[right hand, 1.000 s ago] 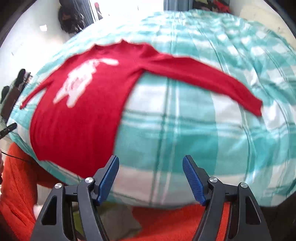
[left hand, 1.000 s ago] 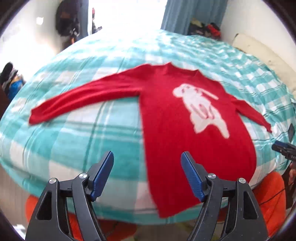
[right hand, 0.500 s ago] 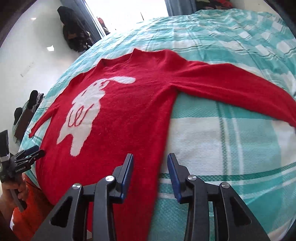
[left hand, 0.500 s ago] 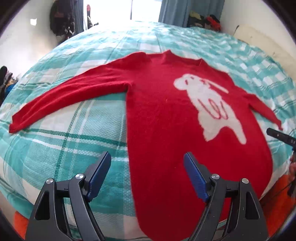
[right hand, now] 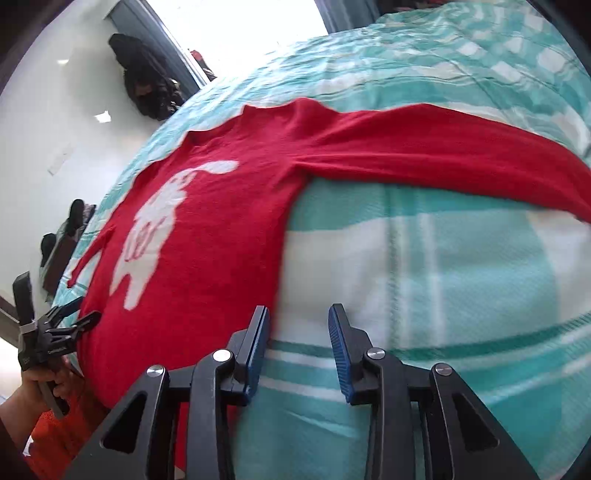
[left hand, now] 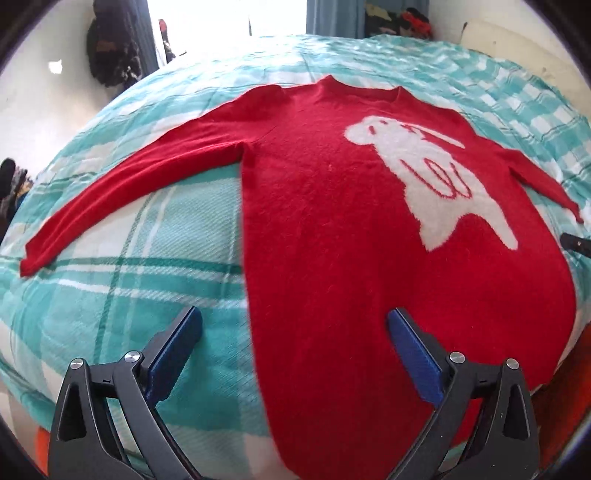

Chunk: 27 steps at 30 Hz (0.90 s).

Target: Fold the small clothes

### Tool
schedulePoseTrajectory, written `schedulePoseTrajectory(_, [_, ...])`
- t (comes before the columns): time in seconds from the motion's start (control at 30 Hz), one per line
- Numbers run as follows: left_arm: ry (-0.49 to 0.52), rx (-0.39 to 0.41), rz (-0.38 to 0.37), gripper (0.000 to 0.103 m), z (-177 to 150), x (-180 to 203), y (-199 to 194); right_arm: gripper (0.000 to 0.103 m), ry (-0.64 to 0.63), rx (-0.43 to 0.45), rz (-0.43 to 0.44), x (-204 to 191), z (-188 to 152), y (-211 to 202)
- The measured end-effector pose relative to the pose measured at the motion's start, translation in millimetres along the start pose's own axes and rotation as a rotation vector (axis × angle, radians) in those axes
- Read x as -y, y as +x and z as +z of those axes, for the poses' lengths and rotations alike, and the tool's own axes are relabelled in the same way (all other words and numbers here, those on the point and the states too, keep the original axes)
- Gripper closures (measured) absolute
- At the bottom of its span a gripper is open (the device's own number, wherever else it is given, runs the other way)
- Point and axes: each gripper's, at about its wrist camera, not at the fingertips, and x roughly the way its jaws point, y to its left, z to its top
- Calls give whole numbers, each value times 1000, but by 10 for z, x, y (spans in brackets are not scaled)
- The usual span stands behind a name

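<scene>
A small red sweater (left hand: 332, 229) with a white animal print (left hand: 424, 173) lies flat, front up, sleeves spread, on a teal checked bedspread (left hand: 155, 243). My left gripper (left hand: 293, 332) is open and empty, low over the sweater's lower left side edge. In the right wrist view the sweater (right hand: 221, 236) lies to the left, one sleeve (right hand: 461, 155) stretched right. My right gripper (right hand: 299, 317) is partly open and empty, just right of the sweater's side edge near the hem. The left gripper (right hand: 79, 312) shows at the far left by the hem.
The bed's near edge runs just below both grippers. An orange garment (right hand: 55, 435) on the person lies below the edge. Dark clothes (left hand: 114, 55) hang on the white wall by the bright window, and blue curtains (left hand: 332, 18) hang behind the bed.
Both grippers have moved in closer and lower over the sweater. The right gripper narrowed its opening, then widened a little, and shifted right of the sweater's side edge.
</scene>
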Motion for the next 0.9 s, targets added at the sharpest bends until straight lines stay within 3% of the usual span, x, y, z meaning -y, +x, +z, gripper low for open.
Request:
schedulePoseTrajectory(0.07, [-76, 13, 6, 3, -57, -160, -105, 68, 79, 52, -70, 345, 48, -323])
schedulePoseTrajectory(0.13, [-151, 28, 34, 3, -110, -306, -153, 49, 199, 149, -52, 709, 149, -632])
schedulePoseTrajectory(0.17, [-186, 30, 44, 3, -141, -370, -144, 28, 289, 203, -23, 915, 188, -738])
schedulePoseTrajectory(0.2, [-217, 23, 51, 3, -170, -430, -120, 17, 401, 242, 21, 1141, 210, -782])
schedulePoseTrajectory(0.23, [-235, 13, 58, 3, -197, -472, -90, 17, 511, 251, 75, 1367, 226, -749])
schedulePoseTrajectory(0.27, [-237, 13, 65, 3, -217, -493, -76, 18, 611, 244, 99, 1583, 234, -670])
schedulePoseTrajectory(0.33, [-219, 25, 77, 3, -240, -488, -74, 30, 755, 269, 72, 1916, 220, -544])
schedulePoseTrajectory(0.37, [-210, 23, 83, 3, -245, -473, -73, 38, 816, 306, 73, 2050, 199, -515])
schedulePoseTrajectory(0.43, [-188, 26, 99, 3, -258, -435, -71, 45, 946, 398, 117, 2263, 164, -483])
schedulePoseTrajectory(0.53, [-183, 34, 103, 3, -284, -422, -80, 78, 1058, 448, 119, 2433, 179, -477])
schedulePoseTrajectory(0.57, [-188, 37, 99, 3, -294, -431, -88, 96, 1051, 429, 74, 2432, 240, -513])
schedulePoseTrajectory(0.6, [-194, 41, 93, 3, -308, -442, -96, 96, 1019, 424, 39, 2382, 338, -591])
schedulePoseTrajectory(0.7, [-201, 47, 83, 3, -326, -459, -83, 96, 778, 476, 91, 1865, 865, -915])
schedulePoseTrajectory(0.8, [-197, 45, 84, 2, -307, -454, -49, 96, 476, 463, 229, 929, 1472, -1125])
schedulePoseTrajectory(0.9, [-205, 46, 81, 2, -289, -457, -46, 96, 223, 399, 398, -212, 1873, -1084])
